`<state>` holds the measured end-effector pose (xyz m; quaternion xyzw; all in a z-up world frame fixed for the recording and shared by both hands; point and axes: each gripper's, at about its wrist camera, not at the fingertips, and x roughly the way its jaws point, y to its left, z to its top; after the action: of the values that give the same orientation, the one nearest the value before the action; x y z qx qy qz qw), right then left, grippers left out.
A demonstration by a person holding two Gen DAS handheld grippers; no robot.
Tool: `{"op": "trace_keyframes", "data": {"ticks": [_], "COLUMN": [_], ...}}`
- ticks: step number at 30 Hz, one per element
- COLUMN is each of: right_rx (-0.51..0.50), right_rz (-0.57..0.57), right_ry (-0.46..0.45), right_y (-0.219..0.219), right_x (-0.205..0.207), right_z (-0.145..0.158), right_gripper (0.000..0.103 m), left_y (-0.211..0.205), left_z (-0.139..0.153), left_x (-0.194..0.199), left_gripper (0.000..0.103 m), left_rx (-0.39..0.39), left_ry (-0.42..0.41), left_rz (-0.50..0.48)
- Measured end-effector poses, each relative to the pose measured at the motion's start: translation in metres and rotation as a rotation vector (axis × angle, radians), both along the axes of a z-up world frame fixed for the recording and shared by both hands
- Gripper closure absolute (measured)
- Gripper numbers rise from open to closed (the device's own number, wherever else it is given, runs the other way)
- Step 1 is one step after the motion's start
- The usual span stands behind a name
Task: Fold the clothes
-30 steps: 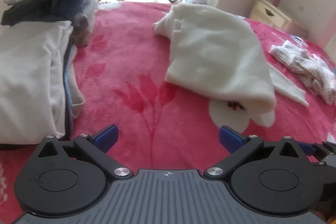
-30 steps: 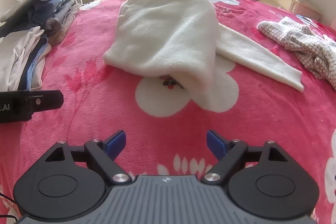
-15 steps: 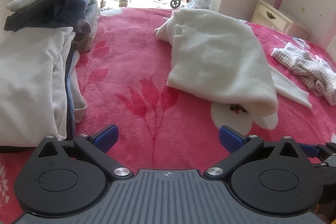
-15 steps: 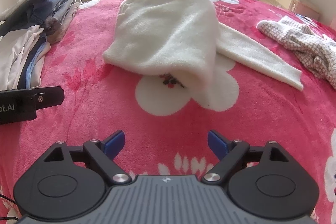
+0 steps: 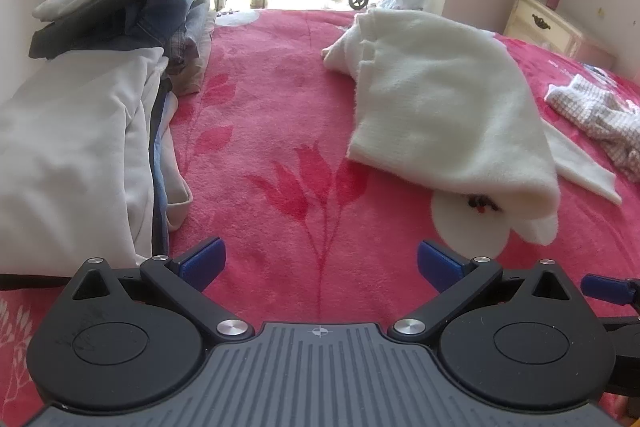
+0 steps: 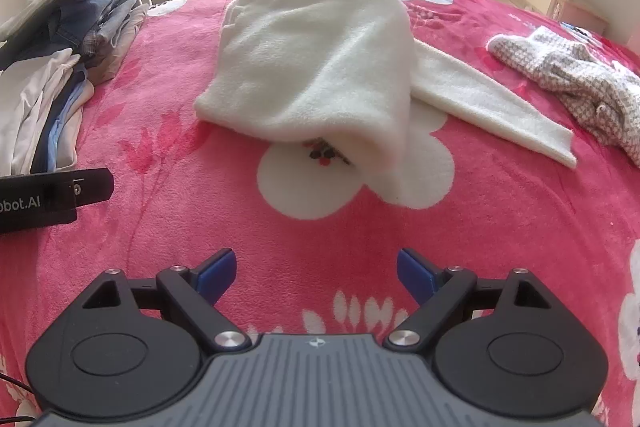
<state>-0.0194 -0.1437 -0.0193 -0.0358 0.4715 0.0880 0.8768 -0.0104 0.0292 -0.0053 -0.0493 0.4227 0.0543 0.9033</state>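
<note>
A pink floral blanket covers the bed and fills most of both views. On its left side lies a stack of folded clothes, pale garments near and denim and dark ones farther back. In the middle of the blanket rests a white fleece garment, loosely doubled over, one flat strip trailing out to its right. Far right lies a crumpled checked cloth, well apart from the fleece. At the near edge, the left gripper hangs over bare blanket with its jaws wide and nothing between them. The right gripper likewise stands wide and empty, short of the fleece.
</note>
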Motion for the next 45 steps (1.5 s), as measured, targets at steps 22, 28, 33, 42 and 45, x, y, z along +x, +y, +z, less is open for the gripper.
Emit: {"op": "trace_keyframes", "data": {"ticks": [22, 28, 33, 42, 45], "right_rx": [-0.003, -0.004, -0.004, -0.008, -0.013], "right_rz": [-0.012, -0.013, -0.015, -0.018, -0.017], "right_ry": [0.010, 0.010, 0.010, 0.004, -0.005], "right_y": [0.0005, 0.0003, 0.0001, -0.0017, -0.0029], "right_x": [0.0006, 0.0004, -0.0001, 0.0000, 0.0018], "right_z": [-0.0024, -0.0016, -0.0013, -0.0028, -0.0037], "right_gripper": [0.012, 0.012, 0.011, 0.011, 0.010], "left_y": [0.0011, 0.0008, 0.0009, 0.0032, 0.0062], "left_z": [-0.0029, -0.0021, -0.0026, -0.0024, -0.0022], "left_x": [0.0021, 0.0013, 0.0013, 0.0038, 0.0097], "left_gripper": [0.000, 0.000, 0.000, 0.000, 0.000], "left_rx": [-0.013, -0.015, -0.014, -0.017, -0.042], "left_ry": [0.019, 0.019, 0.020, -0.004, -0.018], "left_rz": [-0.009, -0.007, -0.005, -0.003, 0.005]}}
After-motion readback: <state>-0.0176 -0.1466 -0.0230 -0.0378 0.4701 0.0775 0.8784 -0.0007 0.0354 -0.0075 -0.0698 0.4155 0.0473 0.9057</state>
